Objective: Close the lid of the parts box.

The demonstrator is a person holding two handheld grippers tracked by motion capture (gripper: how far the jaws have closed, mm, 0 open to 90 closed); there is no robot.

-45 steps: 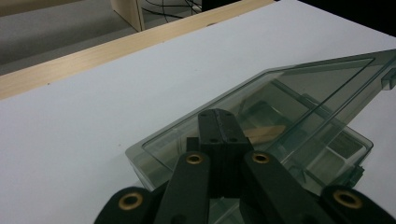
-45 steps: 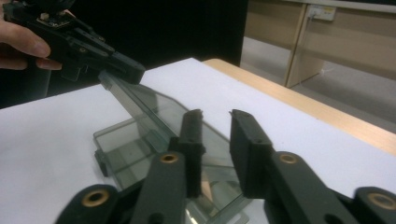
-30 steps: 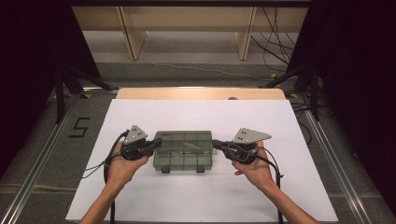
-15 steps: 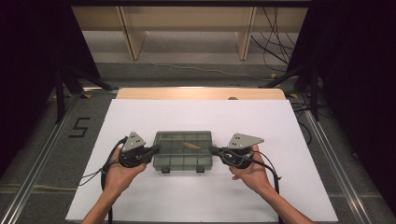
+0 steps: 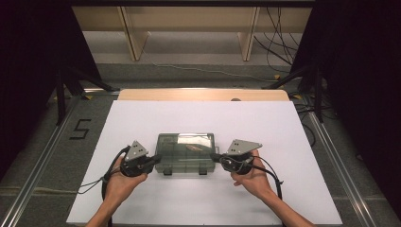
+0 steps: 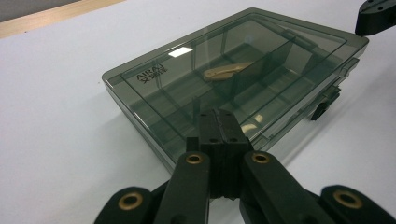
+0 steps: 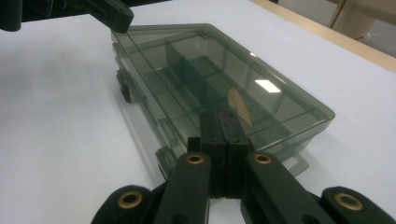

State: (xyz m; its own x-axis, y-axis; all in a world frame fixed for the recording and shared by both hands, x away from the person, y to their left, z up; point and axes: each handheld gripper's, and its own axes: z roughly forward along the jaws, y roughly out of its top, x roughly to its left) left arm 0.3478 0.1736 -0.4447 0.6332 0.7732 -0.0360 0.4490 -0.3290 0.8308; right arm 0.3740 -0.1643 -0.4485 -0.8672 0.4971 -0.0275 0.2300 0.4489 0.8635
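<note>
A smoky transparent compartment box point(image 5: 185, 152) lies shut on the white table top point(image 5: 208, 118), with a tan flat piece point(image 5: 193, 147) inside. My left gripper point(image 5: 153, 161) is shut and empty, its tips at the box's left end near the front corner. My right gripper point(image 5: 215, 157) is shut and empty at the box's right end. In the left gripper view my closed jaws point(image 6: 219, 119) point at the box point(image 6: 196, 79). In the right gripper view my closed jaws point(image 7: 223, 119) meet the box point(image 7: 187, 70) beside the tan piece point(image 7: 240, 109). Contact cannot be told.
Two dark latches point(image 5: 166, 172) sit on the box's near side. A wooden strip point(image 5: 203, 94) borders the table's far edge, with shelving point(image 5: 189, 28) and cables behind it. Metal rails point(image 5: 331, 156) run along both sides.
Both hands have drawn their grippers slightly toward the near edge, from the middle of the box's ends to its front corners. The box has stayed in place.
</note>
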